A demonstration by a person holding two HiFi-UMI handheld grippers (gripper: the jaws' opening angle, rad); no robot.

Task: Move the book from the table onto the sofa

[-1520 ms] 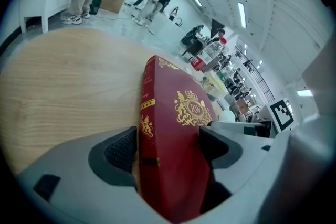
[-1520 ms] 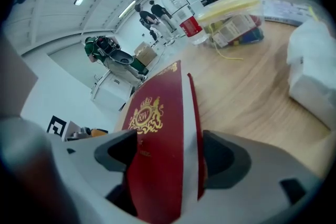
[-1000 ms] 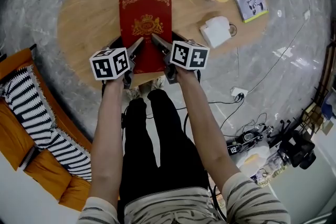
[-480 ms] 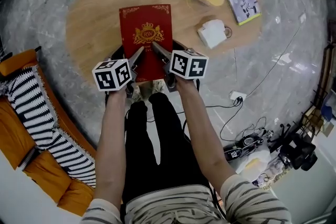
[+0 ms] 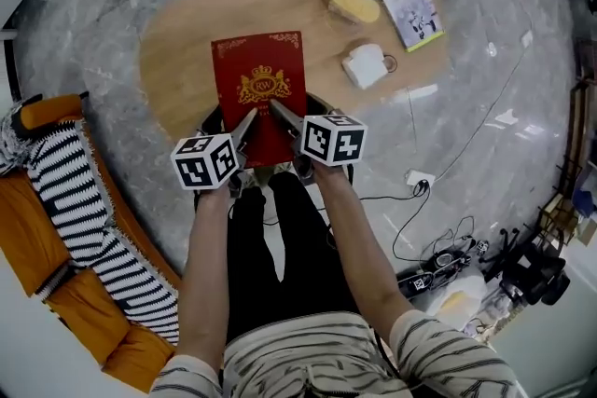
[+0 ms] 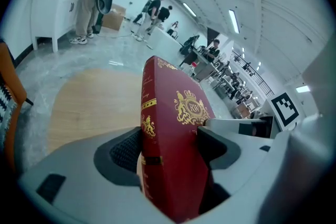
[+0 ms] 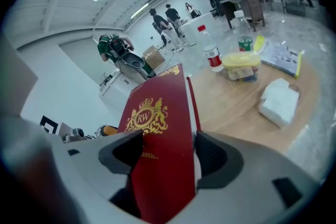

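- While the red book point(image 5: 258, 89) hangs over the tabletop's point(image 5: 187, 42) near edge, the left tongs point(image 5: 245, 120) clamp its spine side.
- Right tongs point(image 5: 282, 114), jaws having just been closing, clamp the other side.

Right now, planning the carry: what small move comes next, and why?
Probably swing the book left toward the sofa: the left gripper clamps its near edge, the right gripper has just been closing its jaws and grips it too, and it looks clear of the table.

Left gripper point(image 5: 245, 123), centre of frame: angled up-frame and inward, jaws clamped on the near edge of the book point(image 5: 259, 79). Right gripper point(image 5: 284, 115), just beside it: mirrored angle, jaws just closing, pads pressed on the same book. Left forearm point(image 5: 207, 256) and right forearm point(image 5: 347, 238): bare, near parallel, rising from the bottom edge.
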